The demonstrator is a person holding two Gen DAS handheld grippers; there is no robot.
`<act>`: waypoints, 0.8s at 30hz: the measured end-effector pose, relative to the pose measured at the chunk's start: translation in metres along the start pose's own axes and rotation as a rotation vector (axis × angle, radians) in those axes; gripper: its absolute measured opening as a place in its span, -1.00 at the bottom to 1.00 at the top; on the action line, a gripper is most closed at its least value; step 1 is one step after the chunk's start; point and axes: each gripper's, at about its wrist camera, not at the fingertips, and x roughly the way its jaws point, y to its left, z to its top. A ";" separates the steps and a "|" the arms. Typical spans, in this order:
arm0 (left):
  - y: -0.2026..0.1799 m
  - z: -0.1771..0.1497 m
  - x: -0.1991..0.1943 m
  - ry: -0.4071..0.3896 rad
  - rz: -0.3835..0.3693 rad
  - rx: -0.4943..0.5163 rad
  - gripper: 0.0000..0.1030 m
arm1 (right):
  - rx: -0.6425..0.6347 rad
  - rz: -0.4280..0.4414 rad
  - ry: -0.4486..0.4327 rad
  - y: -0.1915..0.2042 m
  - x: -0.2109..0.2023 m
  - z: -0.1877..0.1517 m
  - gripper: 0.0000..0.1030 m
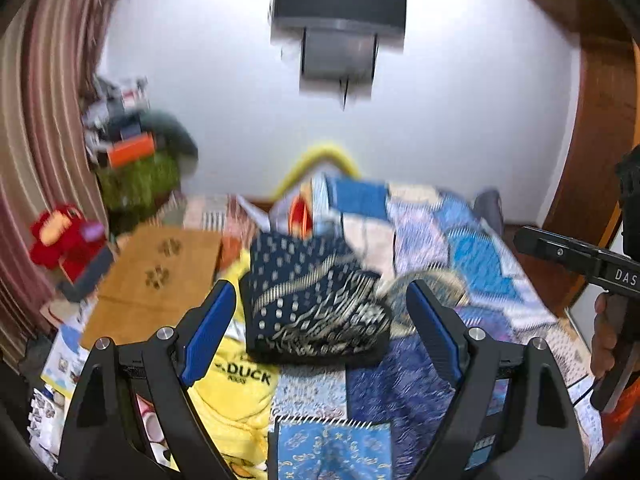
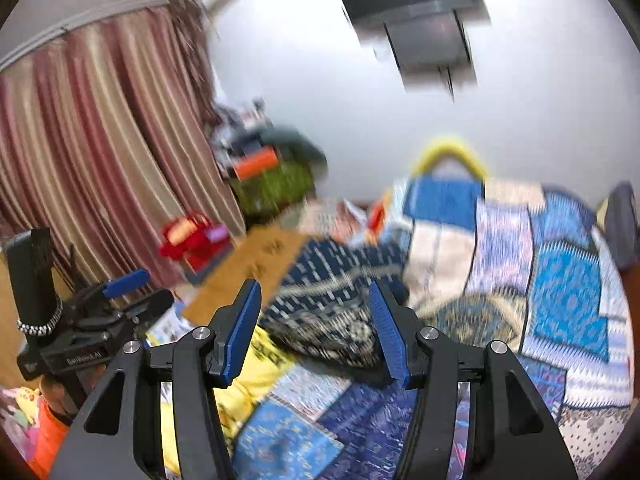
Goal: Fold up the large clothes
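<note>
Left wrist view puts you above a navy-blue garment printed with pale dashes and gold-and-cream banding (image 1: 316, 300), which lies gathered into a thick, roughly rectangular bundle on the blue patchwork bedspread (image 1: 472, 248). Your left gripper (image 1: 322, 320) hangs over it with its blue-padded fingers (image 1: 208, 332) spread wide and nothing between them. Your right gripper (image 2: 314, 322), seen from its own camera, is likewise parted and empty, aimed at the same bundle from the near right.

Judging by the compact, layered shape, the folding of this piece looks largely done: the cloth is doubled over into a neat block, its near edge rounded and soft where the layers turn. Whether a final fold or a tidy-up remains cannot be settled from here, since both views are smeared by motion. No other unfolded large garment shows clearly, though a yellow fleece-like cloth lettered "DUCK" (image 1: 236, 380) lies flat just beside and partly under the bundle's left edge.

The navy fabric reads as thin, woven and limp, likely to slump if lifted by one corner. The bedspread beneath is a quilt of printed squares, flat and lightly rumpled. To the left sits a brown cardboard sheet with paw-print marks (image 1: 160, 276), stiff and flat, and beyond it a red plush toy (image 1: 64, 236) against striped pink-and-cream curtains (image 2: 100, 140).
</note>
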 end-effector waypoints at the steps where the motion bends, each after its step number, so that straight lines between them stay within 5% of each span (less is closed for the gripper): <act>1: -0.005 0.001 -0.017 -0.039 0.005 0.004 0.69 | -0.009 0.007 -0.040 0.009 -0.014 0.000 0.01; 7: -0.040 -0.010 -0.100 -0.262 0.047 0.029 0.69 | -0.098 0.015 -0.226 0.054 -0.078 -0.014 0.01; 16: -0.069 -0.047 -0.155 -0.399 0.126 0.023 0.69 | -0.212 -0.111 -0.346 0.097 -0.108 -0.054 0.02; 21: -0.077 -0.061 -0.165 -0.423 0.180 0.015 0.99 | -0.182 -0.172 -0.353 0.093 -0.103 -0.056 0.48; 24: -0.075 -0.067 -0.165 -0.419 0.188 -0.004 0.99 | -0.162 -0.214 -0.358 0.090 -0.103 -0.055 0.65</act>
